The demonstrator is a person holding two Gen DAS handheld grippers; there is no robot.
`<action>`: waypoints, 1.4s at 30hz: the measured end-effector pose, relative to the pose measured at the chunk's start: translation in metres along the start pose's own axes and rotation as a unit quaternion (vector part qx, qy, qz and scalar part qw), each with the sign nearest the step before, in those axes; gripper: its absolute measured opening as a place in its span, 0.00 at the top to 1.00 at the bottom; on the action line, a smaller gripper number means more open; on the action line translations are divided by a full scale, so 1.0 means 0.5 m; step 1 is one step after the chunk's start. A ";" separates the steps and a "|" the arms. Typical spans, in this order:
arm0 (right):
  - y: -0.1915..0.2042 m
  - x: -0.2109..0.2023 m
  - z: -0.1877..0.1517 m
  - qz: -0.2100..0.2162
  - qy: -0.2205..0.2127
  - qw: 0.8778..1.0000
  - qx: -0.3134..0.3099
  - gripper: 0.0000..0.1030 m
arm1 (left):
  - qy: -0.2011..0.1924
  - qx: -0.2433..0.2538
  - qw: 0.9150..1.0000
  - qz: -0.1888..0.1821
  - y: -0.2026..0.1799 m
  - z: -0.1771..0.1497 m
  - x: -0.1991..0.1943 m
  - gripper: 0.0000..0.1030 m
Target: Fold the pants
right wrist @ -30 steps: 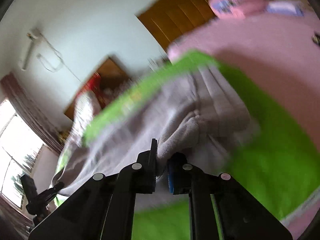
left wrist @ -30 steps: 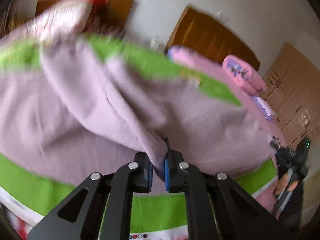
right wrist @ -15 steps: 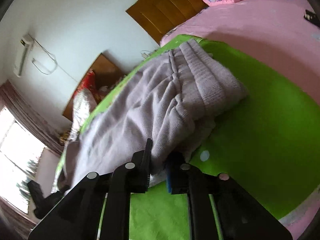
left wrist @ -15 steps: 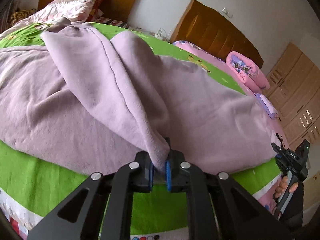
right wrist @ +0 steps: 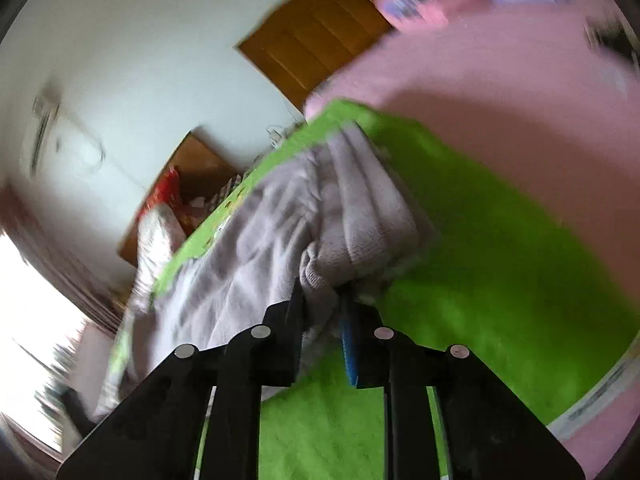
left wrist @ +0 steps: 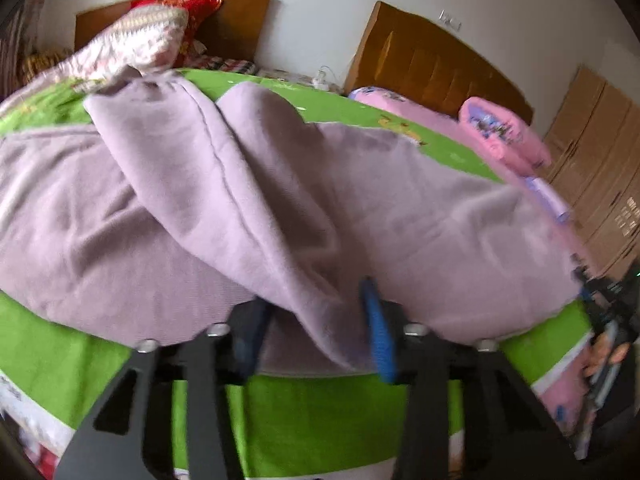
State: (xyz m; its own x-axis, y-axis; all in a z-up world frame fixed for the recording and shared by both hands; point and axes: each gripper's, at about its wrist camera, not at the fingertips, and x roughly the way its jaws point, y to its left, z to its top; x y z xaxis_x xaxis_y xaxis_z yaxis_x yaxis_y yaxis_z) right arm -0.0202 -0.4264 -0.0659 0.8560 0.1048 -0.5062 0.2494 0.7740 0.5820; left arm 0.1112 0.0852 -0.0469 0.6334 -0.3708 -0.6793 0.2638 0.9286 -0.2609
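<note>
Both claws work the lilac pants (left wrist: 248, 184) spread ahead on the green bed (left wrist: 320, 424). My left claw (left wrist: 316, 336) has just been opening, a fold lying loosely between its jaws; my right claw (right wrist: 322, 320) pinches the bunched waistband.

No legible text or labels, perhaps owing to blur

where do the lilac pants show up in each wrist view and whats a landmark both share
Left wrist view: the lilac pants spread across the middle, one folded corner hanging between the left gripper fingers.
Right wrist view: the pants run from centre to lower left, a bunched edge pinched in the right gripper.
Shared landmark: the green bedsheet under the pants.
</note>
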 end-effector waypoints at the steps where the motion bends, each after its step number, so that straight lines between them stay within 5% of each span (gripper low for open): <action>1: 0.022 -0.010 0.004 -0.003 -0.014 1.000 -0.025 0.83 | -0.001 -0.002 1.000 0.000 0.005 -0.001 -0.001 0.68; 5: 0.007 0.013 0.013 -0.032 0.012 0.999 -0.016 0.84 | -0.003 -0.014 1.000 -0.013 0.020 -0.002 -0.003 0.69; 6: -0.006 0.027 0.008 -0.042 0.025 0.999 -0.012 0.91 | -0.004 -0.013 1.000 -0.011 0.019 -0.003 -0.003 0.68; 8: -0.024 0.022 0.001 -0.024 0.020 1.000 -0.001 0.91 | -0.003 -0.008 1.000 -0.009 0.016 -0.003 -0.004 0.68; 9: -0.021 0.017 0.002 -0.026 0.029 0.999 0.000 0.82 | 0.003 -0.005 1.000 -0.009 0.015 0.000 -0.006 0.64; 10: -0.016 0.010 0.008 -0.042 0.039 0.998 0.001 0.45 | 0.009 -0.007 1.000 -0.009 0.016 0.005 -0.011 0.50; 11: -0.007 -0.011 0.014 -0.097 0.038 0.995 0.006 0.29 | 0.002 -0.013 1.000 0.023 0.019 0.016 -0.030 0.43; 14: 0.074 -0.084 0.045 -0.125 -0.043 0.988 -0.080 0.25 | -0.082 0.008 0.993 0.087 0.005 0.065 -0.110 0.40; 17: 0.170 -0.069 0.054 -0.110 -0.044 0.976 -0.185 0.25 | -0.115 0.077 0.990 0.034 -0.084 0.153 -0.142 0.31; 19: 0.222 -0.024 0.048 -0.086 -0.020 0.969 -0.230 0.25 | -0.067 0.146 0.986 -0.042 -0.181 0.207 -0.091 0.13; 22: 0.281 0.072 0.021 -0.071 0.036 0.956 -0.282 0.23 | 0.027 0.189 0.976 -0.107 -0.284 0.260 0.056 0.14; 25: 0.289 0.164 -0.003 -0.052 0.101 0.951 -0.286 0.22 | 0.108 0.177 0.965 -0.162 -0.338 0.291 0.220 0.14; 28: 0.258 0.213 -0.028 -0.093 0.141 0.941 -0.294 0.22 | 0.141 0.192 0.963 -0.129 -0.370 0.282 0.334 0.19; 30: 0.240 0.213 -0.031 -0.082 0.144 0.941 -0.294 0.22 | 0.144 0.221 0.964 -0.042 -0.379 0.268 0.400 0.21; 34: 0.220 0.186 -0.045 -0.061 0.139 0.937 -0.314 0.22 | 0.108 0.244 0.964 0.006 -0.404 0.263 0.427 0.01; 39: 0.224 0.162 -0.045 -0.082 0.124 0.939 -0.309 0.22 | 0.113 0.218 0.969 -0.003 -0.392 0.273 0.436 0.01; 42: 0.248 0.145 -0.031 -0.093 0.070 0.940 -0.320 0.15 | 0.109 0.219 0.970 0.001 -0.393 0.276 0.433 0.01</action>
State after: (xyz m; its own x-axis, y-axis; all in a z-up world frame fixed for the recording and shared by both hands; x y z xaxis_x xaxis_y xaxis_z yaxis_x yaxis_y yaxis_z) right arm 0.0658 -0.3129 -0.0403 0.7457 -0.0238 -0.6659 0.0271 0.9996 -0.0054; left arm 0.2970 -0.1794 -0.0481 0.4789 -0.3124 -0.8204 0.5756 0.8174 0.0247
